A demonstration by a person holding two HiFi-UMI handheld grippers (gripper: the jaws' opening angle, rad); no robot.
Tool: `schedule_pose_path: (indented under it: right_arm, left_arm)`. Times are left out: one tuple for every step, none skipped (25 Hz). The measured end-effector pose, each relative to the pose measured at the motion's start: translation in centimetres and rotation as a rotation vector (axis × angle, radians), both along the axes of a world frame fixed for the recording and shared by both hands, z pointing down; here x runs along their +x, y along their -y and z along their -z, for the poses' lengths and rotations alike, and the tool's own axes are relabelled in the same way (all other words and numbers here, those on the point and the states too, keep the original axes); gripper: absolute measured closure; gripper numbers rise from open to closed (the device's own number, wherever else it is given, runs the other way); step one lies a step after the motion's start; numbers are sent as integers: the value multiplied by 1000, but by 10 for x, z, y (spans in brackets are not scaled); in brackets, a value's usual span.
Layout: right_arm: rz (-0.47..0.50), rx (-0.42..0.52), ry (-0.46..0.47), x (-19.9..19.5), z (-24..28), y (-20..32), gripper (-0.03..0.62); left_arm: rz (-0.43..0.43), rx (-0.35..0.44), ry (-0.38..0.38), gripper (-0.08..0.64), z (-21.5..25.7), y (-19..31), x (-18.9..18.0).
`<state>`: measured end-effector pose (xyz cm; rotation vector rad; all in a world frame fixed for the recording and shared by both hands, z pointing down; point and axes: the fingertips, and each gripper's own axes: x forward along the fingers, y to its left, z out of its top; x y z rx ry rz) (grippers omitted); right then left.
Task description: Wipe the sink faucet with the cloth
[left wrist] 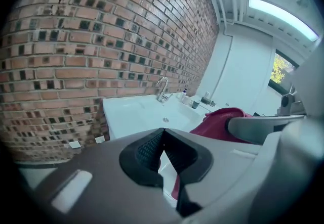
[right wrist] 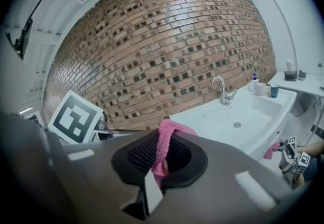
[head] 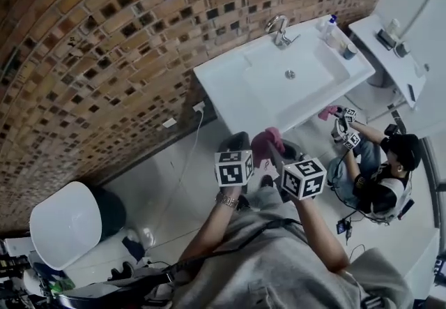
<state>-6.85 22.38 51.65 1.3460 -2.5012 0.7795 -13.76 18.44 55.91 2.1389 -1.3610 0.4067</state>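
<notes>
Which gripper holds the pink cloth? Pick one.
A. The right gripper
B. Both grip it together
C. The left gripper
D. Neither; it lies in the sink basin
A: in the right gripper view the pink cloth is pinched between the jaws of the right gripper, while the jaws of the left gripper meet with nothing between them.

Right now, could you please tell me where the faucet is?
In the head view the faucet stands at the sink's back rim, against the brick wall, a bottle to its right, well beyond the pink cloth in the right gripper's jaws.
</notes>
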Motion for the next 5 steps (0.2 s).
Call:
schedule_pose_path:
  right_arm:
    - [-1,3,-11,0,1,-4,578]
    - [-4,1,-23,1,0,-8,578]
    - [-10,-9,-39,2,-4,-12,578]
    - [-19,-25,-57,4,-10,-16,580]
    - [-29,-43,-75,6,-16,-19,580]
  left_arm:
    - [-7,2,-2,546,2,-3,1]
    - [-18,2,0,548,4,-6,2]
    - [-31,2,5,548,5,-10,4]
    - [-44,2,11,548,5,-14,6]
    - [-57,1,19,549,6,-18,8]
